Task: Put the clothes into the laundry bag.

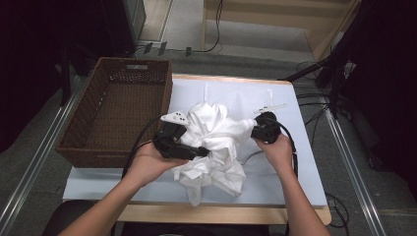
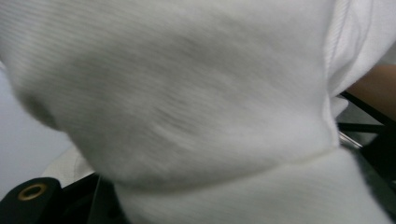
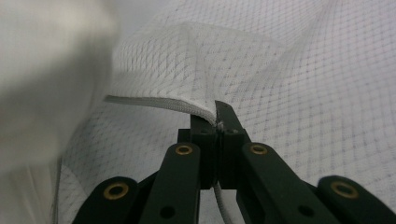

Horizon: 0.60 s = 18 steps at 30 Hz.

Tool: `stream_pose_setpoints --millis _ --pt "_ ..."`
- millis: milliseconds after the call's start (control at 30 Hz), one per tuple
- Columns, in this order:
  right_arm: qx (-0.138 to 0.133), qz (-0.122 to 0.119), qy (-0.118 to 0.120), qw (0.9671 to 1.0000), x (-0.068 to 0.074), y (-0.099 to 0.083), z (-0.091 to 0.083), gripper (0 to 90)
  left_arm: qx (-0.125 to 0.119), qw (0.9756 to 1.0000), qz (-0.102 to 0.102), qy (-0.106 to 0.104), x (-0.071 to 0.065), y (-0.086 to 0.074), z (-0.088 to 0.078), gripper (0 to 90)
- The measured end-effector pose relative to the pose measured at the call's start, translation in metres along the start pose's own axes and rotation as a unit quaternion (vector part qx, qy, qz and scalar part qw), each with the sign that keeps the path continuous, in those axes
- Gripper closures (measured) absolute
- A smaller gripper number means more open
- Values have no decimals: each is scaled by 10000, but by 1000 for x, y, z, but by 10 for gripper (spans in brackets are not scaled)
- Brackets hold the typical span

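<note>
The white garment (image 1: 214, 145) lies crumpled on the bench (image 1: 305, 167) just right of the wicker basket (image 1: 118, 110), a soft, light, limp thing that will sag and bunch wherever it is lifted, so a hem or seam is the place to take it. The right tongs (image 3: 217, 126) are clamped shut on a stitched edge of its mesh cloth. The left tongs (image 1: 199, 151) are buried in the folds, probably gripping a fold, though I cannot tell.
</note>
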State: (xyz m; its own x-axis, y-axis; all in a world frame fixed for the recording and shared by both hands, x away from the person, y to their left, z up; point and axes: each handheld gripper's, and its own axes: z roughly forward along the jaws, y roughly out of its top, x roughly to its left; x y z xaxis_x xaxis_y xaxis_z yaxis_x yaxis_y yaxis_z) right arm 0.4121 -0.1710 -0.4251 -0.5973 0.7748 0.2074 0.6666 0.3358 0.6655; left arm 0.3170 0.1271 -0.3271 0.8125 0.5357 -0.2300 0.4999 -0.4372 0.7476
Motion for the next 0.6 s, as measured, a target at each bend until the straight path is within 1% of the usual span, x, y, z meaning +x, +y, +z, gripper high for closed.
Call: stream_pose_setpoints --millis 67,100,133,167,233,267,333,367,433,467,533,567,600 --pt "-23 18 50 10000 -1 1 -3 898 -45 9999 50 139 -1 4 6 489" --pt "-53 46 71 9999 -1 1 -4 898 -31 9997 70 225 -2 6 13 488" --pt "-86 64 121 9999 0 1 -5 898 -13 9997 49 236 -2 6 19 488" --pt "-93 49 132 9999 0 1 -6 898 67 9996 51 265 -1 6 25 488" --pt "-93 71 120 9999 1 1 -8 898 127 9996 -51 232 1 4 41 488" --pt "-126 52 104 9999 1 1 -9 898 179 9995 -34 244 2 2 48 488" --pt "-116 88 73 9999 -1 0 -12 898 320 9991 7 292 2 -3 60 488" --pt "-118 138 26 9998 -4 -2 -14 898 346 9990 17 277 1 -6 65 489" --pt "-140 141 24 9998 -6 -2 -15 898 436 9988 71 212 -1 -14 73 489" --pt "-157 188 1 9997 -7 -3 -17 898 527 9984 122 190 -2 -18 77 489" --pt "-238 170 -46 9996 -8 -2 -21 898 719 9969 248 189 -6 -26 85 490" --pt "-384 231 -38 9990 -8 0 -26 898 842 9957 322 204 -8 -29 90 491" --pt "-384 231 -38 9990 -8 0 -26 898 941 9945 391 225 -10 -32 94 491"
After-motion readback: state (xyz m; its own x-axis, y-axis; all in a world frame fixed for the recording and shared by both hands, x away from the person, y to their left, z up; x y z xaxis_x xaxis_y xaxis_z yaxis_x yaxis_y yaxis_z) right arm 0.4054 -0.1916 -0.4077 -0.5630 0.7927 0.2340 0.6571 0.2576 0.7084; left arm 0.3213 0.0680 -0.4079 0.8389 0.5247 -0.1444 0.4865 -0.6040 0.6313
